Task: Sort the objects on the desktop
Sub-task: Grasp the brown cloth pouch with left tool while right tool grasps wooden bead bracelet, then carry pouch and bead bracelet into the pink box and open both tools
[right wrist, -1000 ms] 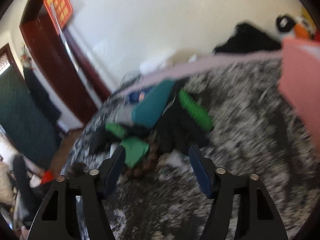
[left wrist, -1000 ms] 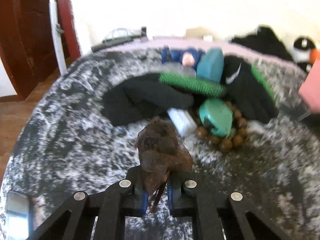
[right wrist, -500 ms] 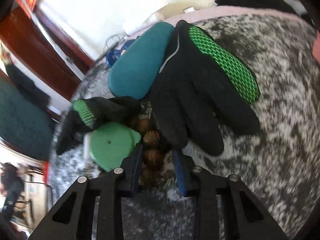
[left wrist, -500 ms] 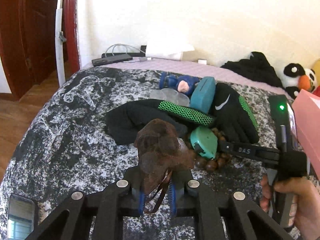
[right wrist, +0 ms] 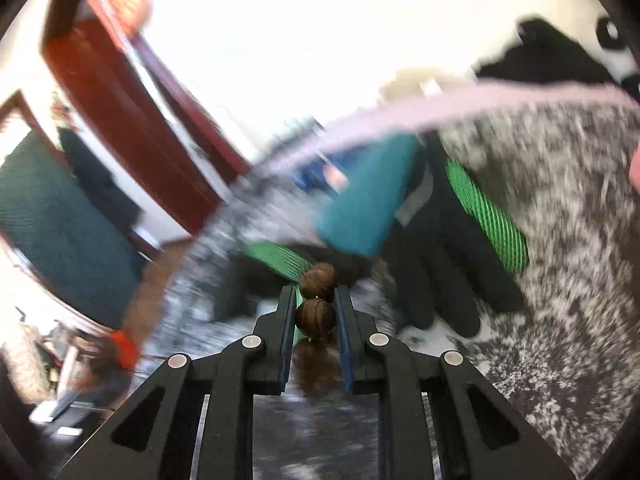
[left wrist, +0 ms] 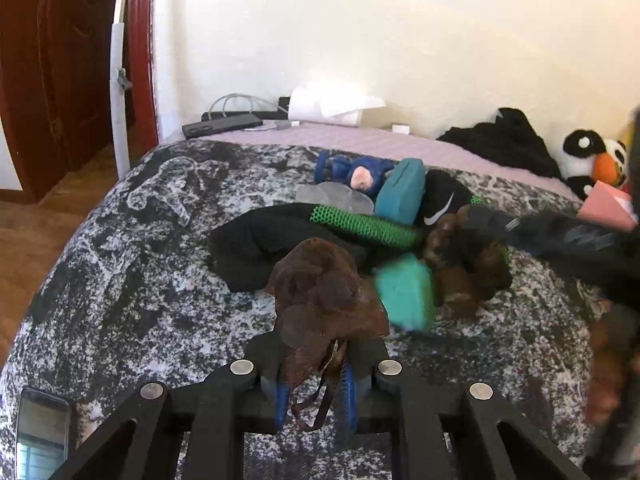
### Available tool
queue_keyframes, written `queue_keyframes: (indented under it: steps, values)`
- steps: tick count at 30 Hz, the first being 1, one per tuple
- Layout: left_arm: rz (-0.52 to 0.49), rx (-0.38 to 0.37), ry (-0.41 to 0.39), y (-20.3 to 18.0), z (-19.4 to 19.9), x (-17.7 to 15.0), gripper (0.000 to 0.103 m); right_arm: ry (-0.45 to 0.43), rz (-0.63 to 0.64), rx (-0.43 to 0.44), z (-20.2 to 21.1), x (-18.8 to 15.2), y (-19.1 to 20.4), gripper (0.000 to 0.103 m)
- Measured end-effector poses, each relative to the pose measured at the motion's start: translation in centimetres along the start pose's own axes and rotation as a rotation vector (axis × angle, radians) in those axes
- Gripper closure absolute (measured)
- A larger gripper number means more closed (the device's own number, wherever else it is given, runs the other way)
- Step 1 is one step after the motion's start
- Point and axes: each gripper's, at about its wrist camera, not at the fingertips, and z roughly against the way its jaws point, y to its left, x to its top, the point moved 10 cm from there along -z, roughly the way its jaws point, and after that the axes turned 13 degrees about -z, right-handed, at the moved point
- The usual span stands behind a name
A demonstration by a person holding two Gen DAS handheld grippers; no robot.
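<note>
My left gripper (left wrist: 314, 376) is shut on a brown mesh pouch (left wrist: 324, 304) and holds it above the speckled tabletop. My right gripper (right wrist: 314, 312) is shut on a string of brown wooden beads (right wrist: 316, 312) and lifts it off the pile; in the left wrist view the beads (left wrist: 460, 264) show blurred beside a green tape measure (left wrist: 406, 290). Behind lie a black and green glove (right wrist: 448, 248), a second glove (left wrist: 288, 236), a teal case (left wrist: 400, 192) and a blue doll (left wrist: 352, 170).
A pink box (left wrist: 606, 204) sits at the right. A phone (left wrist: 40, 436) lies at the front left corner. A black cloth (left wrist: 500, 144) and a penguin toy (left wrist: 592, 160) are at the back right. A power strip (left wrist: 224, 125) lies at the back left.
My right gripper closed on the wooden beads and pulled them up from the pile, shifting the tape measure. My left gripper kept the pouch almost still.
</note>
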Motion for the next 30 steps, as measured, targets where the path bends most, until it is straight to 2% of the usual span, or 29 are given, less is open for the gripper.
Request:
queue_keyframes:
  steps: [4, 7, 10, 14, 18, 25, 30]
  values:
    - [0.007, -0.001, -0.003, -0.1, 0.1, 0.1, 0.088, -0.033, 0.034, 0.038, 3.7, 0.1, 2.2, 0.083]
    - [0.002, -0.001, -0.009, -0.5, 0.3, 0.3, 0.088, -0.045, 0.026, 0.027, 5.1, 0.0, 1.6, 0.083]
    - [-0.005, -0.006, -0.013, -1.1, 0.4, 0.5, 0.088, -0.015, -0.037, 0.071, 5.6, -0.5, 1.4, 0.083]
    - [-0.019, -0.008, -0.010, -2.0, 0.3, 0.6, 0.088, -0.060, 0.001, 0.071, 8.3, 0.0, 2.2, 0.083]
    - [-0.026, -0.011, -0.004, -2.7, 0.1, 0.7, 0.088, -0.059, -0.035, 0.136, 10.4, 0.1, 2.6, 0.082]
    - [-0.055, -0.033, -0.008, -5.1, -0.4, 1.7, 0.088, -0.111, -0.050, 0.118, 12.9, 1.6, 1.6, 0.083]
    - [-0.090, -0.067, -0.018, -8.5, -0.7, 2.9, 0.088, -0.158, -0.060, 0.082, 15.1, 2.9, 0.0, 0.083]
